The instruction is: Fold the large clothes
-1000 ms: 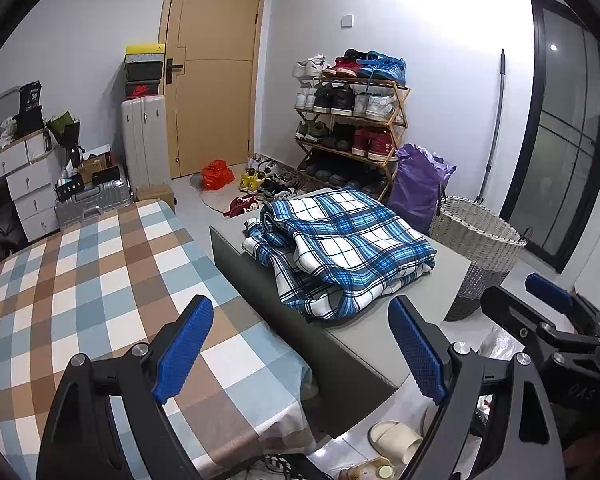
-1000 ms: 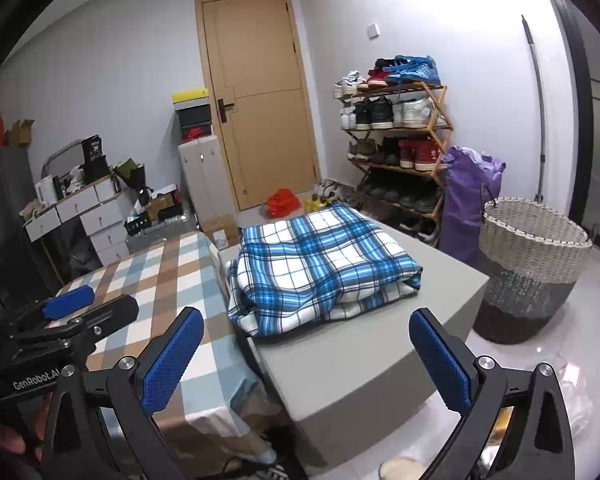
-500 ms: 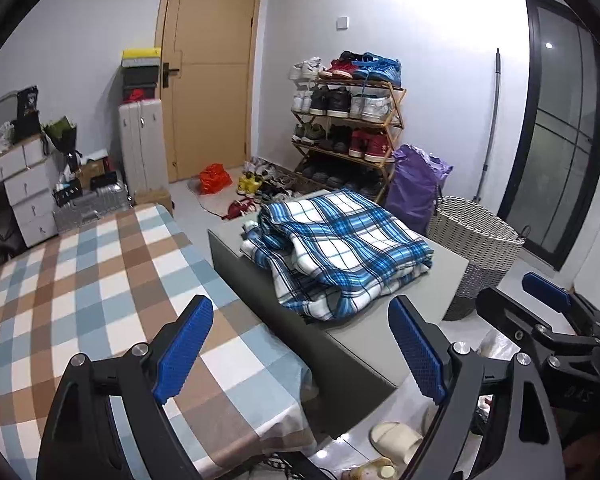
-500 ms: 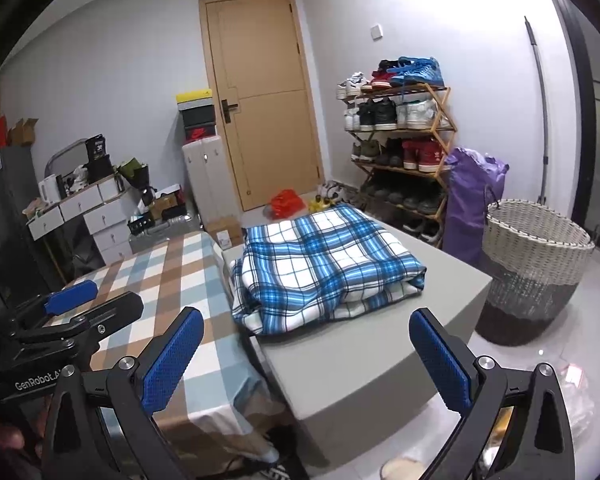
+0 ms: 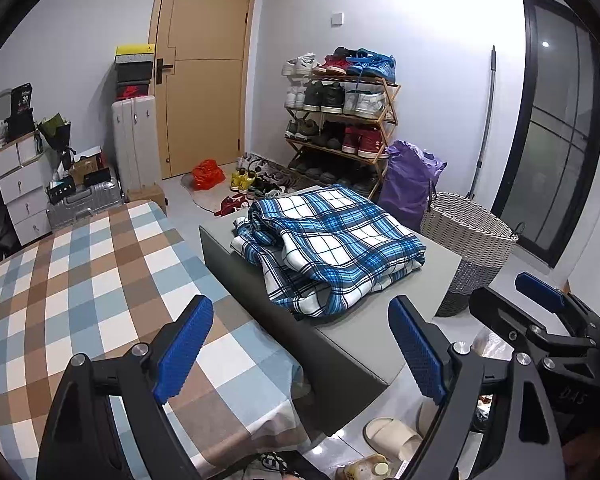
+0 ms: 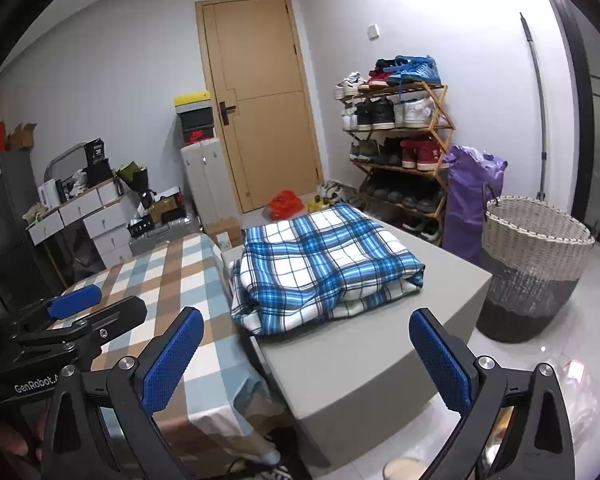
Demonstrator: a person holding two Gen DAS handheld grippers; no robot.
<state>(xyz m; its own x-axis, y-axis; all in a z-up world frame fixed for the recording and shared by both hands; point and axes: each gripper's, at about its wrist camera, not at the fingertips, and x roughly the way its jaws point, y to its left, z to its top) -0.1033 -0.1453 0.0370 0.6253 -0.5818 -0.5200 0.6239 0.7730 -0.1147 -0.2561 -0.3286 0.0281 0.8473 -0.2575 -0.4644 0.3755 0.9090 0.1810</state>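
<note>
A blue and white plaid cloth (image 5: 328, 244) lies folded in a loose pile on a grey block-shaped table (image 5: 364, 332); it also shows in the right wrist view (image 6: 320, 268). My left gripper (image 5: 300, 350) is open and empty, held back from the table's near corner, over the checked bed cover (image 5: 84, 280). My right gripper (image 6: 306, 356) is open and empty, short of the table's front edge (image 6: 364, 364). Each gripper shows at the edge of the other's view.
A woven laundry basket (image 6: 532, 268) stands right of the table, with a purple bag (image 6: 470, 200) and a shoe rack (image 6: 400, 140) behind. A door, a suitcase and drawers line the far wall. Slippers (image 5: 392, 434) lie on the floor near the table.
Both views have shifted slightly, with the cloth and table sitting a little lower in the left wrist view. The cloth has not moved. Both grippers stay open.
</note>
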